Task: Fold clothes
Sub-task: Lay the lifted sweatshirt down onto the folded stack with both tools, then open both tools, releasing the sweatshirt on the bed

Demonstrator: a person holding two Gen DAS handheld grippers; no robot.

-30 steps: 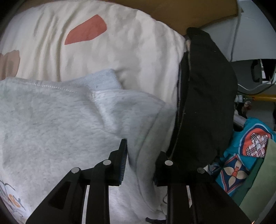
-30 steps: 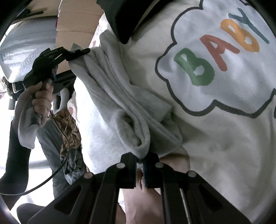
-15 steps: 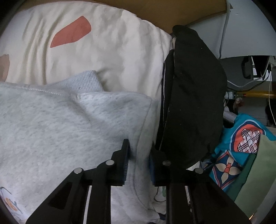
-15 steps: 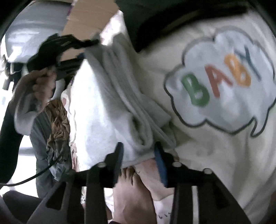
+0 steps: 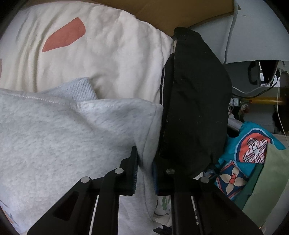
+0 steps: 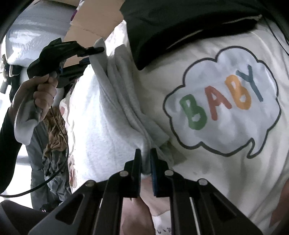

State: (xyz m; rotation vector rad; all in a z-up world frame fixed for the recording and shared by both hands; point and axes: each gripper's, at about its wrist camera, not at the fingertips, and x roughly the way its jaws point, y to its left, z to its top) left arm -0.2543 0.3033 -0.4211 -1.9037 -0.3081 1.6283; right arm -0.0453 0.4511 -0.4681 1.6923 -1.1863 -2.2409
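A grey fleece sweatshirt (image 5: 63, 135) lies bunched on a cream "BABY" print cloth (image 6: 225, 101). My left gripper (image 5: 145, 159) has the sweatshirt's seamed edge between its pads, and its jaws are closing onto the cloth. In the right wrist view a hand (image 6: 41, 94) holds that left gripper (image 6: 94, 56) at the far corner of the sweatshirt (image 6: 101, 117). Near the lens my right gripper (image 6: 146, 155) pinches a thick fold of the same garment, its jaws closing on it.
A black garment (image 5: 195, 108) lies along the cream cloth (image 5: 99, 54), touching the sweatshirt's edge. Blue patterned fabric (image 5: 249, 150) and a green cloth (image 5: 267, 180) are heaped at the right. Brown cardboard (image 5: 180, 12) stands behind. Crumpled brown clothing (image 6: 56, 137) lies left; a bare foot (image 6: 137, 207) shows below.
The left jaws have narrowed onto the grey edge as the gripper crept forward. The right jaws opened around the fold, then closed on it again, and that gripper rose and rolled a little.
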